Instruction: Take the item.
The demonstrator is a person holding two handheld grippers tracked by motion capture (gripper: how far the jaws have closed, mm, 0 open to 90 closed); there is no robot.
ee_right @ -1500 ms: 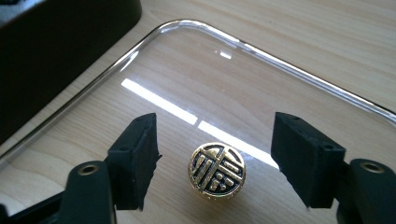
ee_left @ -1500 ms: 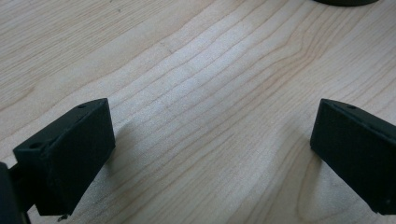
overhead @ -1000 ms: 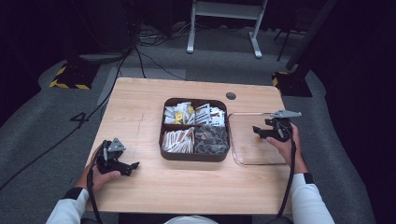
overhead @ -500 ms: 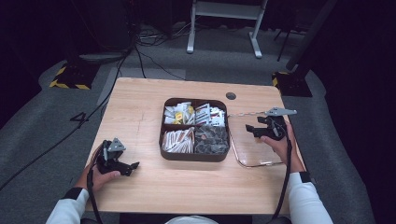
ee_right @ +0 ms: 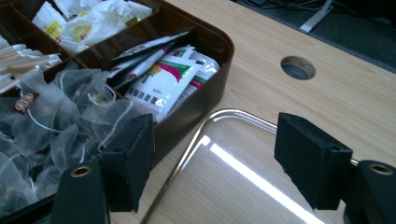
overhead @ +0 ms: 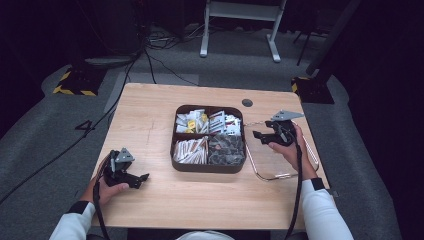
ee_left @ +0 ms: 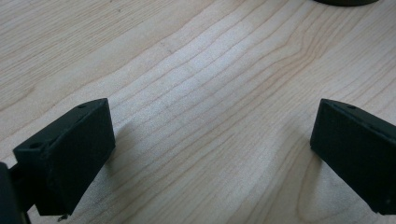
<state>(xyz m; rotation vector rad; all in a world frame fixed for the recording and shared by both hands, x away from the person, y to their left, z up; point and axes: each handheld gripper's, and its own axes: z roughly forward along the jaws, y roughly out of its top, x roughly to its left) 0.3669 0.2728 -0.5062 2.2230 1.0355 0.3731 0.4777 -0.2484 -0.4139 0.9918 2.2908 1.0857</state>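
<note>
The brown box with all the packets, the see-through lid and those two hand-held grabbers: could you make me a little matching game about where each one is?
Things:
1. brown compartment box
2. clear lid
3. left gripper
4. right gripper

Places:
A. over the clear lid, fingers open toward the box
B. table's middle, full of packets and tea bags
C. flat on the table, right of the box
D. near the table's front left, fingers open

Pairs: 1-B, 2-C, 3-D, 4-A
</note>
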